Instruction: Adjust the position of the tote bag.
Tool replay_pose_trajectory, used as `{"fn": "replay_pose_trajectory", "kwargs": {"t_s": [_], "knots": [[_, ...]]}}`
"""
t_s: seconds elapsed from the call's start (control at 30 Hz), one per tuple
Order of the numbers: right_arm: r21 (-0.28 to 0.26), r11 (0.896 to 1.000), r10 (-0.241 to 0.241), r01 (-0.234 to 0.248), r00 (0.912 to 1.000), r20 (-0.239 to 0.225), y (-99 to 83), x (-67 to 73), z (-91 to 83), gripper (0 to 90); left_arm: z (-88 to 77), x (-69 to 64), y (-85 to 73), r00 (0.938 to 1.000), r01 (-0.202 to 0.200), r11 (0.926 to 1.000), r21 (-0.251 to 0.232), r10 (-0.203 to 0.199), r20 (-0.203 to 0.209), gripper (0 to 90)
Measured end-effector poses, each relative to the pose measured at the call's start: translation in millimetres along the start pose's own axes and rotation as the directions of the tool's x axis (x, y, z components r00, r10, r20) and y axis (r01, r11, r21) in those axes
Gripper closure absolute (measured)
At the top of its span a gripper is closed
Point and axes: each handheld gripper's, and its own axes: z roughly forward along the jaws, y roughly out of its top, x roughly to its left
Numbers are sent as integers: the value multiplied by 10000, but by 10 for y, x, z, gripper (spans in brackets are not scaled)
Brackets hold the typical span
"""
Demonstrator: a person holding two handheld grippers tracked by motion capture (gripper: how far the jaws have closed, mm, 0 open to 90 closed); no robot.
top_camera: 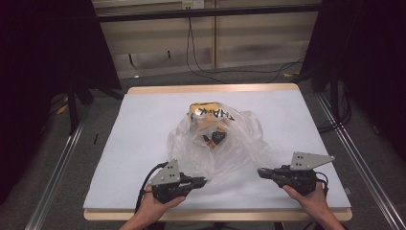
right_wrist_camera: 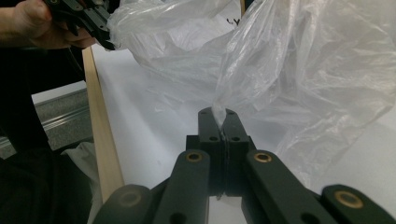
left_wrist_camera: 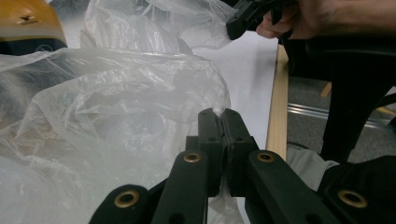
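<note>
— Jaws on the left gripper [left_wrist_camera: 218, 112]?
— Pressed together, pinching a thin edge of the clear plastic bag [left_wrist_camera: 116, 107]. Film caught right at the tips, more of it trailing below the pads.
— And on the right gripper [right_wrist_camera: 218, 112]?
— Also shut tight, nipping a twisted bit of the same bag, which rises from the tips in a narrow strand.
— Where on the tabletop [top_camera: 143, 124]?
— Bag sits about the middle, a little toward the near side, crumpled and puffed up. Left gripper [top_camera: 198, 182] at its near left corner, right gripper [top_camera: 262, 172] at its near right edge, both low over the white surface.
— Anything inside?
— Yellow and black package [top_camera: 209, 117], seen through the film at the far end, with large black letters on a white band. Same package showing as an orange and dark shape [left_wrist_camera: 28, 28] at the top left of the left gripper view.
— Hands?
— Left hand [top_camera: 158, 201] and right hand [top_camera: 311, 196] wrapped around the gripper bodies, coming in from the near edge. Grey three-cornered plates up on both.
— Bag mouth?
— Hard to tell which way.
</note>
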Motion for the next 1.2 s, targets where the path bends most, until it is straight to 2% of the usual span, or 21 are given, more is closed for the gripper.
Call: {"fn": "replay_pose_trajectory", "kwargs": {"t_s": [0.03,0.07,0.17,0.23,0.33,0.4,0.43,0.63,0.9,0.93,1.03,1.07,1.2], "knots": [[-85,10000,32,-32,10000,-29,24,8,-4,898,-29,10,10,10000,46,9999,-156,-47,-16,884],[-171,9999,22,-22,10000,-18,47,13,-7,898,-43,15,15,10000,-41,9999,-118,40,-85,885],[-373,9993,-35,34,10000,-44,117,23,-10,899,-88,28,39,9997,20,9998,-185,-24,-241,885],[-449,9989,-120,115,9999,-109,164,21,-6,898,-100,42,45,9997,85,9992,-388,-93,-219,885],[-500,9987,-119,111,9998,-159,196,14,-6,899,-118,51,60,9995,61,9994,-345,-71,-310,885],[-564,9983,-122,116,9999,-109,229,6,-4,899,-132,59,83,9995,55,9988,-486,-70,-297,885],[-649,9977,-185,177,9998,-111,277,-6,0,899,-155,57,123,9994,17,9979,-647,-39,-345,885],[-831,9963,-241,225,9996,-176,407,-43,28,899,-217,66,200,9990,-174,9966,-807,141,-417,886],[-1138,9928,-384,370,9992,-96,532,-68,27,900,-338,106,296,9974,-197,9930,-1168,115,-707,886],[-1174,9925,-349,338,9994,-74,543,-71,20,900,-352,115,321,9968,-344,9932,-1116,261,-757,886],[-1422,9892,-373,368,9993,-8,598,-98,-10,900,-388,133,422,9961,-484,9921,-1160,394,-794,886],[-1527,9876,-374,364,9993,-38,628,-106,-22,900,-399,148,452,9967,-507,9914,-1209,425,-695,886],[-1677,9846,-497,493,9988,20,711,-122,-50,900,-443,200,516,9973,-487,9888,-1413,404,-614,886]]}}
